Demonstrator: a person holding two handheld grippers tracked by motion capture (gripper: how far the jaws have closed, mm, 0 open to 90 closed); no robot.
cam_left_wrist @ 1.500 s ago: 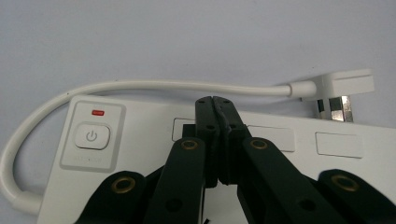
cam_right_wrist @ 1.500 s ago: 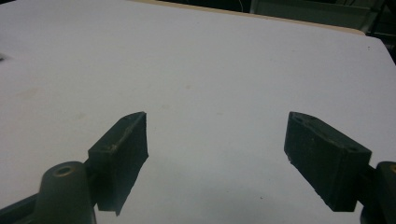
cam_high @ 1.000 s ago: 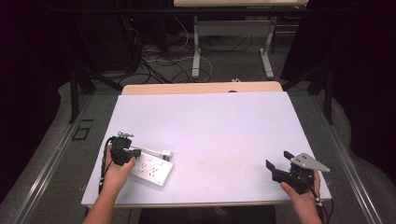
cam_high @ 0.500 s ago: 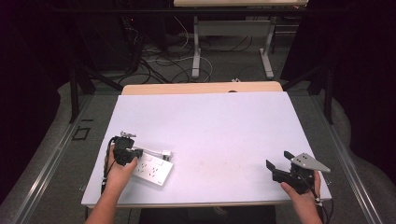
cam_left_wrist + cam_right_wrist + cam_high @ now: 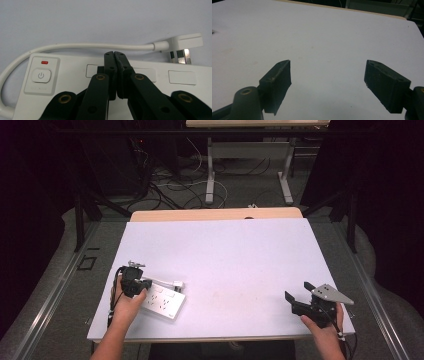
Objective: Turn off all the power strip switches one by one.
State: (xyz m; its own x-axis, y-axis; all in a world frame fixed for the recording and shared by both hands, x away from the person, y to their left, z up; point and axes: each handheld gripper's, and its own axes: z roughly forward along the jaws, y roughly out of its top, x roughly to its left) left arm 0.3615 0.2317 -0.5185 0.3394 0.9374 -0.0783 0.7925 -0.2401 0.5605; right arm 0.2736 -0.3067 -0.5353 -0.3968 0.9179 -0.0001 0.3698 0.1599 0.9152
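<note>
The white power strip (image 5: 161, 300) lies flat at the left front of the table (image 5: 240, 255), close to the front edge and short of the left edge, skewed to both. Its cable (image 5: 82, 46) loops along the far side to a white plug (image 5: 180, 45) lying just beside the strip. The left gripper (image 5: 144, 284) sits over the strip's near-left end, jaws pressed together with nothing between them, tips resting over the sockets beside the power button (image 5: 41, 75); the left hand (image 5: 127, 306) comes in low from the front edge. The right gripper (image 5: 298, 292) rests near the right front corner, jaws spread wide and empty, pointing left across bare tabletop. Centre and rear of the table offer open room.
</note>
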